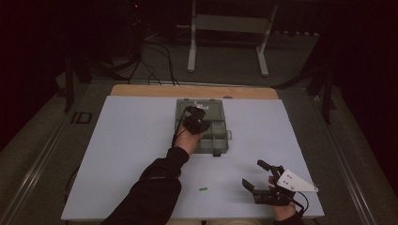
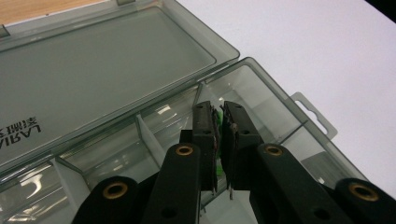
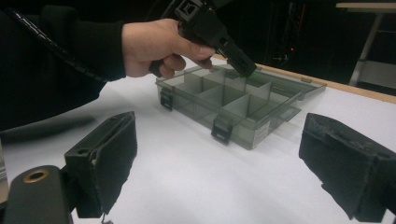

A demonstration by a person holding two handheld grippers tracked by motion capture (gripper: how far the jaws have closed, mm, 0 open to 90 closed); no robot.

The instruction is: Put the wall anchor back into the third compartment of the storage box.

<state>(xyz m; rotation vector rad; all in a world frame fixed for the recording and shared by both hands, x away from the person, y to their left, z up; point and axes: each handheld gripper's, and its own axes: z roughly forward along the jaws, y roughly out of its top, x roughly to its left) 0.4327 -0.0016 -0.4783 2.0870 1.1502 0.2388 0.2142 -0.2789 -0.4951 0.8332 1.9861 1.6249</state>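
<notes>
From the high view, the left gripper (image 1: 196,123) hangs over an open smoky-grey compartment box (image 1: 223,143) that sits toward the far edge of the white table (image 1: 131,154), near the middle. Its lid lies folded back toward the far edge. The right gripper (image 1: 263,180) rests near the near right corner, jaws spread and empty. A small green piece (image 1: 202,189) lies on the table near the near edge, between the two forearms and well apart from the box.

In the left gripper view, the jaws of the left gripper (image 2: 218,140) are pressed nearly together, with a sliver of something green (image 2: 215,115) caught between them. They point down into a compartment on the row next to the lid hinge. The compartments on show look empty; reflections hide some of their floors. The lid (image 2: 93,79) lies flat and bears printed lettering.

In the right gripper view, the right gripper (image 3: 233,172) has its jaws wide apart with nothing between them. Beyond it, the left hand (image 3: 156,44) tilts its gripper into the box (image 3: 233,112), and a green glint shows at the jaw tips. The dividers stand upright, and nothing can be made out inside the cells.

As a judgement, the step in hand is placing a green item into a compartment. The next move calls for parting the jaws while low in that cell, then lifting clear of the dividers. The green piece on the table would likely be the next pick.
</notes>
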